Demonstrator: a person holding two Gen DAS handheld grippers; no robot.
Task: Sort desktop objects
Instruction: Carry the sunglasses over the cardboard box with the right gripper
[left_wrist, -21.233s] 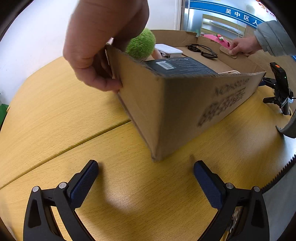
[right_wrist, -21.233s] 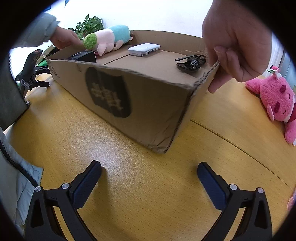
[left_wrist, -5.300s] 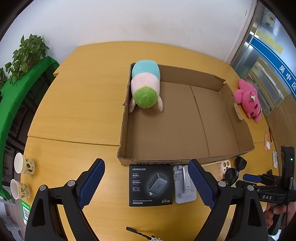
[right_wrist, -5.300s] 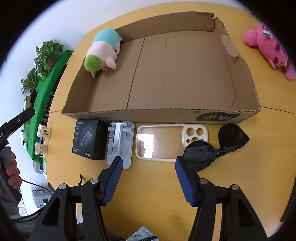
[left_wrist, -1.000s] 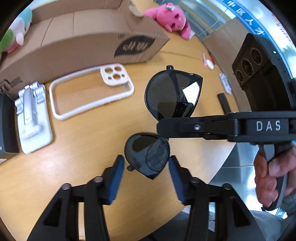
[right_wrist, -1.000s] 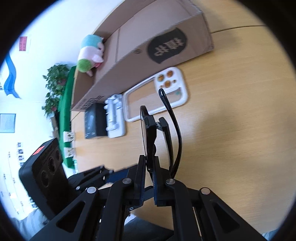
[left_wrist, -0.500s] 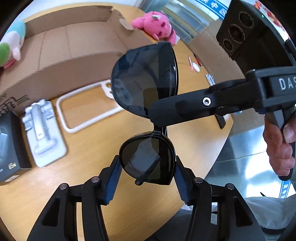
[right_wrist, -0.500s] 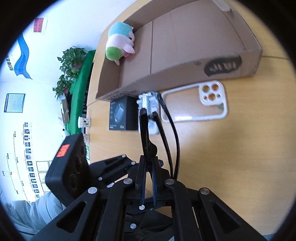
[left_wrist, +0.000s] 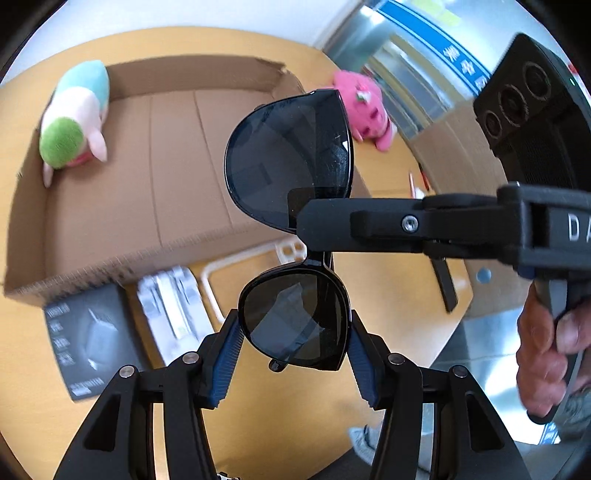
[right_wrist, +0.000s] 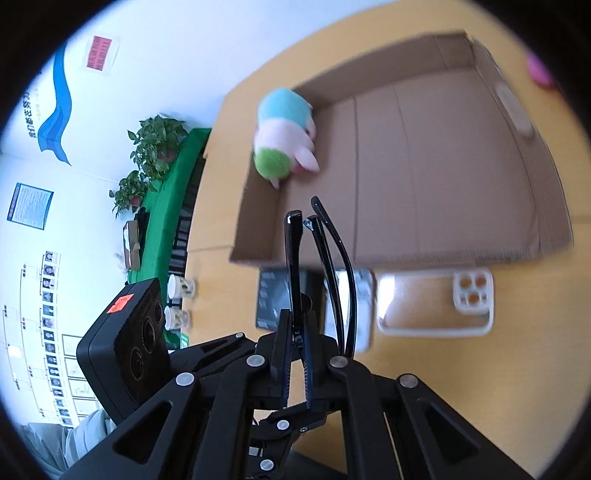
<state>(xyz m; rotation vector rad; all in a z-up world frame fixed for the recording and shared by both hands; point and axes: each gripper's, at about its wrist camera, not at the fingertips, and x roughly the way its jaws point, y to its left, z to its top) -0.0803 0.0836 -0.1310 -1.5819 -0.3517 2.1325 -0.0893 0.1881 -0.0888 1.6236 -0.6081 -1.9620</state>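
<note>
Black sunglasses (left_wrist: 288, 162) hang in the air above the table's front, gripped by both tools. My left gripper (left_wrist: 293, 332) is shut on the lower lens, with a blue pad against each side of its rim. From the right, my right gripper (left_wrist: 304, 225) clamps the frame near the bridge. In the right wrist view the sunglasses (right_wrist: 293, 251) stand edge-on, temples folded, with the right gripper (right_wrist: 295, 354) shut on the frame. Beyond them lies the open cardboard box (left_wrist: 166, 166), also seen from the right (right_wrist: 424, 166), with a green, pink and blue plush toy (left_wrist: 74, 114) in its far left corner.
On the wooden table in front of the box lie a black charger box (left_wrist: 88, 336), a white phone stand (left_wrist: 170, 306) and a clear phone case (right_wrist: 432, 306). A pink plush (left_wrist: 364, 107) lies right of the box. Paper cups (right_wrist: 177, 299) stand near the left edge.
Both grippers have risen with the sunglasses and moved toward the box. The glasses have left the table, and the box interior now fills more of both views.
</note>
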